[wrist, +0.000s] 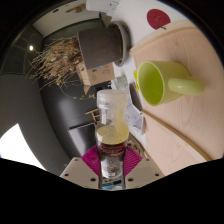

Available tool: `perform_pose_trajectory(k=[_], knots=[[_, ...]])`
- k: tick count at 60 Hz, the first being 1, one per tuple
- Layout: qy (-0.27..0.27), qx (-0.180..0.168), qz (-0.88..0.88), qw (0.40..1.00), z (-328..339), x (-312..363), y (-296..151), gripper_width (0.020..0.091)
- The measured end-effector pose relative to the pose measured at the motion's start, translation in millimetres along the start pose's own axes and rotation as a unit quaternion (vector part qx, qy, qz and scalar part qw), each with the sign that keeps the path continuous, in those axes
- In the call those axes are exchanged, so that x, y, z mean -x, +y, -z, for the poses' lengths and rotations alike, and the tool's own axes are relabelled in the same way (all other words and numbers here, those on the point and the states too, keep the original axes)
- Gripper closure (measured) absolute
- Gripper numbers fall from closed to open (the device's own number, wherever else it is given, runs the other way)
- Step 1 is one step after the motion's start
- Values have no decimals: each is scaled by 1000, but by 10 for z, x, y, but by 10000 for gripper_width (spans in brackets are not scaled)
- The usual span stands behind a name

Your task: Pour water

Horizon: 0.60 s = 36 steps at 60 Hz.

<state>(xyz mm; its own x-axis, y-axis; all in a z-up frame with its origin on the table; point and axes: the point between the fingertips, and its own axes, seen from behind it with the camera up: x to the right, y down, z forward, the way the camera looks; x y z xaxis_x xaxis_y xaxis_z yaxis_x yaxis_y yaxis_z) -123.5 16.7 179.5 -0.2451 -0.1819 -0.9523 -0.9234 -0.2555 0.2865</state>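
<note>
The gripper (pixel 111 157) clenches its magenta-padded fingers (pixel 93 157) on a clear plastic bottle with a white cap (pixel 110 125), upright between them. Beyond, to the right, a lime-green plastic mug (pixel 160 81) lies on a pale wooden table (pixel 190 120).

Bottle (pixel 110 125) sits between the tongs (pixel 111 160), blocking straight ahead. Green mug (pixel 160 80) stands ahead-right on bare tabletop (pixel 190 130). Grey pot (pixel 100 45) beyond; dark gap left.
</note>
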Motion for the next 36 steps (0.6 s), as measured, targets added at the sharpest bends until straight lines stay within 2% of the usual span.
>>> perform_pose_trajectory(k=[17, 27, 36], knots=[[17, 12, -13, 1000, -32, -61, -80, 849], [12, 15, 173, 985, 87, 461, -120, 851], [-17, -32, 392, 919, 302, 1276, -372, 850]])
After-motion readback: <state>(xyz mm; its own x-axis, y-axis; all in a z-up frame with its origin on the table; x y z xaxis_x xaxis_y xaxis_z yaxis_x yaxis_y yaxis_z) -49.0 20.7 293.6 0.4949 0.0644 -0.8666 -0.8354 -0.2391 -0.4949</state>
